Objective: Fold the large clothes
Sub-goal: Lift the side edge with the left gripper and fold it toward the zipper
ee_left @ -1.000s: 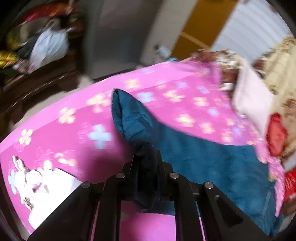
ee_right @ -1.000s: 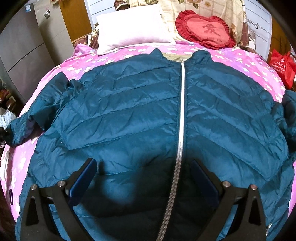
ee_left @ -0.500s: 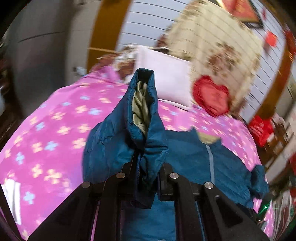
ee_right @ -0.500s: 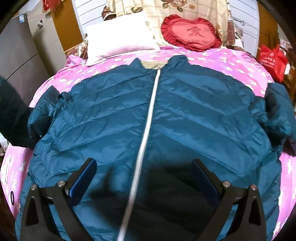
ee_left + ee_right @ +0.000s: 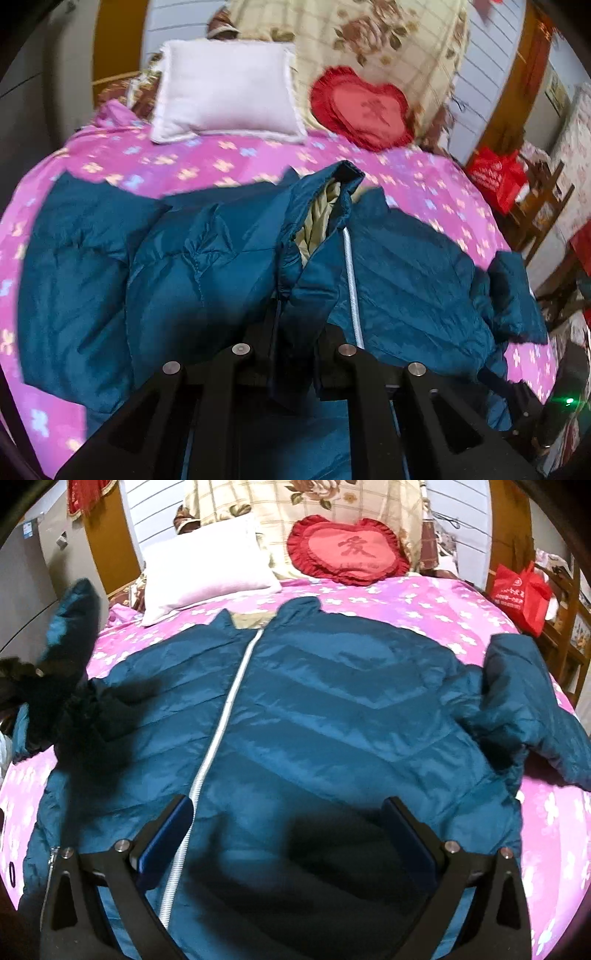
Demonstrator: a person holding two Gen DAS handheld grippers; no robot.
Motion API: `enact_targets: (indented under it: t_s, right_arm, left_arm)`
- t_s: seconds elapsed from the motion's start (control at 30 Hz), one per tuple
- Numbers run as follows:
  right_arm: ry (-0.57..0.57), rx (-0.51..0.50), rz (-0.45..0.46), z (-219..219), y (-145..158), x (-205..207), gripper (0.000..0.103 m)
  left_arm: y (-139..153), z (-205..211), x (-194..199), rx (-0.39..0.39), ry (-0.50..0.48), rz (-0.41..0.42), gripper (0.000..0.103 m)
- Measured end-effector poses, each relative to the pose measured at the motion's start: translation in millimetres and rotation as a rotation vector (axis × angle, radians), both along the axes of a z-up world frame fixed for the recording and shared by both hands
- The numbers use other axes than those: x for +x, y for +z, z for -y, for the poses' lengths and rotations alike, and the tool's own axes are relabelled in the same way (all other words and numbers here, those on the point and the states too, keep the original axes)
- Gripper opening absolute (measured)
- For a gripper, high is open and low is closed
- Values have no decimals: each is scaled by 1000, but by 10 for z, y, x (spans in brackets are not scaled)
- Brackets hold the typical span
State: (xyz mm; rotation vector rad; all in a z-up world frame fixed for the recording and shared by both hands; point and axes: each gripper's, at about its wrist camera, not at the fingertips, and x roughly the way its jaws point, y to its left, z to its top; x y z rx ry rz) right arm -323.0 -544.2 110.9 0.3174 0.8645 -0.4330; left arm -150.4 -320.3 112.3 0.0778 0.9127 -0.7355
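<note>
The left tool (image 5: 295, 354) has swung the sleeve (image 5: 314, 229) across from the bed's edge, and now it's up over the jacket (image 5: 332, 709) front, cuff pointing toward the white pillow (image 5: 221, 88). That tool is clamped tight on the sleeve's teal fabric, the pale lining showing in the open cuff. The jacket lies face-up and zipped on the pink flowered bedsheet (image 5: 424, 602), collar toward the red heart cushion (image 5: 347, 550), its zipper (image 5: 221, 716) running down the middle. The right tool (image 5: 291, 842) hovers over the hem, fingers spread wide, gripping nothing. The other sleeve (image 5: 524, 701) lies bunched at the right edge, near a red bag (image 5: 521, 590).
</note>
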Motion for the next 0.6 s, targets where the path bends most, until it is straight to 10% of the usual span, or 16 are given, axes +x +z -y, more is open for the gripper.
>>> enact_targets:
  t_s: [0.4, 0.6]
  right_arm:
    - [-79, 8, -37, 391, -150, -208, 103]
    - [-114, 16, -20, 446, -89, -280, 103]
  left_arm:
    - [-583, 597, -309, 56, -148, -126, 3]
    - [-247, 334, -391, -59, -215, -178, 13]
